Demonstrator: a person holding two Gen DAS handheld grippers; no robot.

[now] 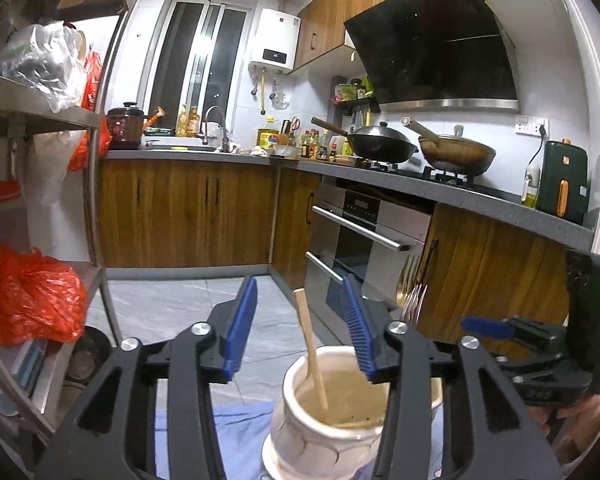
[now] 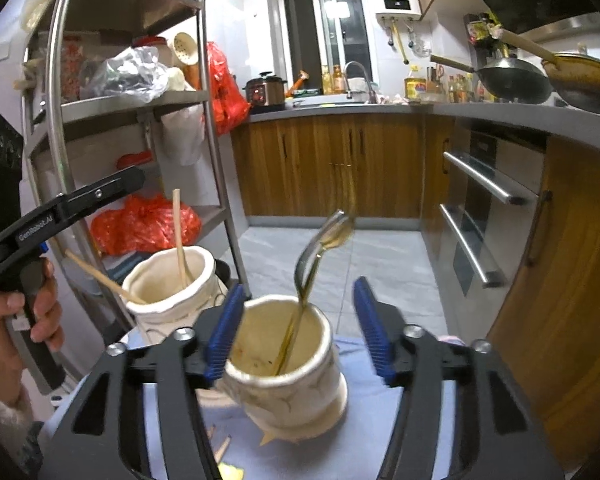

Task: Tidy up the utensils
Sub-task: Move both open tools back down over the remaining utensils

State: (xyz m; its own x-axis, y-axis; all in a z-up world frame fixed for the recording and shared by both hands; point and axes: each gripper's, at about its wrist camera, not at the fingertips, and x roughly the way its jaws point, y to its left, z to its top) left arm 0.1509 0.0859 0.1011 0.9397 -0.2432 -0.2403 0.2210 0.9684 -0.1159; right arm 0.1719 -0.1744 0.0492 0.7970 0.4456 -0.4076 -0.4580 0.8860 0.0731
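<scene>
In the left wrist view my left gripper (image 1: 300, 286) is open above a cream ceramic jar (image 1: 300, 432). A wooden chopstick (image 1: 310, 344) leans in that jar between the blue pads, touching neither. Metal utensil heads (image 1: 412, 300) poke up at the right, beside my right gripper (image 1: 486, 326). In the right wrist view my right gripper (image 2: 300, 286) is open over a second cream jar (image 2: 300, 384). A blurred metal spoon (image 2: 312, 256) stands in it, free of the pads. The first jar (image 2: 168, 280) with chopsticks (image 2: 179, 236) sits to the left, under my left gripper (image 2: 132, 180), which a hand (image 2: 28, 308) holds.
Both jars rest on a blue cloth (image 2: 380, 408). A metal shelf rack (image 2: 216, 160) with red bags (image 2: 144, 224) stands at the left. The oven front (image 2: 484, 216) and wooden cabinets (image 2: 560, 280) line the right. Woks (image 1: 380, 144) sit on the stove.
</scene>
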